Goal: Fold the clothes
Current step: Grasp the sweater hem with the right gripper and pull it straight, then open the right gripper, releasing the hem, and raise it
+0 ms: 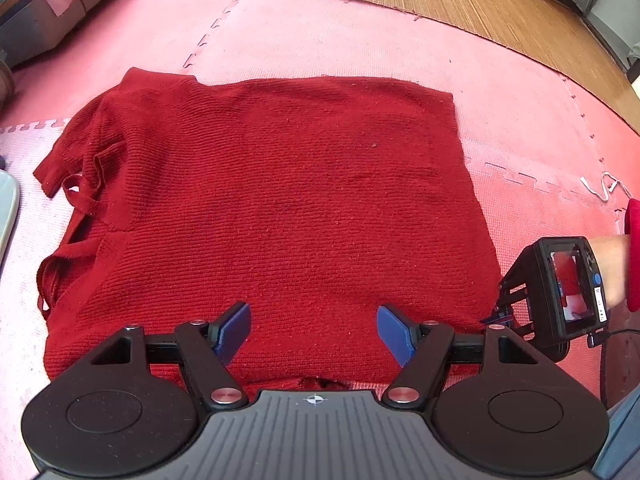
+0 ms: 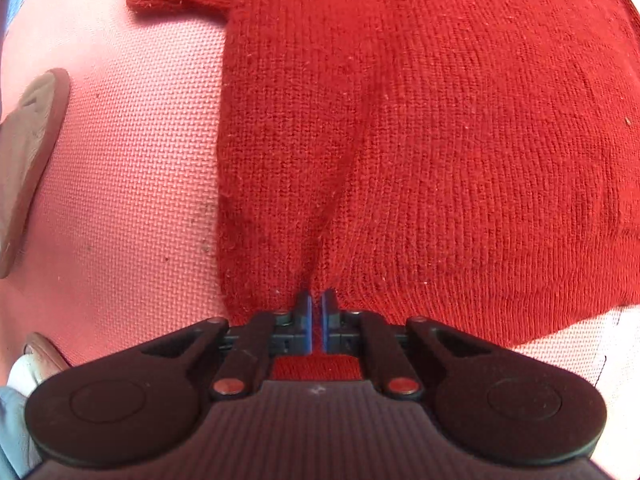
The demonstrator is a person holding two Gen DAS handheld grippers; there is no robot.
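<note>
A red knit sweater (image 1: pixel 280 200) lies flat on a pink foam mat, its sleeves bunched at the left. My left gripper (image 1: pixel 314 330) hovers open over the sweater's near edge, blue pads wide apart with nothing between them. In the left wrist view the right gripper (image 1: pixel 500 318) sits at the sweater's near right corner, held by a hand in a red sleeve. In the right wrist view my right gripper (image 2: pixel 317 308) is shut on the sweater (image 2: pixel 440 140), and a crease runs up from the pinched edge between the blue pads.
The pink foam mat (image 1: pixel 320 32) has interlocking seams. A bamboo mat (image 1: pixel 480 4) lies at the far right. A white strip (image 1: pixel 604 188) lies on the mat at right. A bare foot (image 2: pixel 28 160) rests on the mat left of the sweater.
</note>
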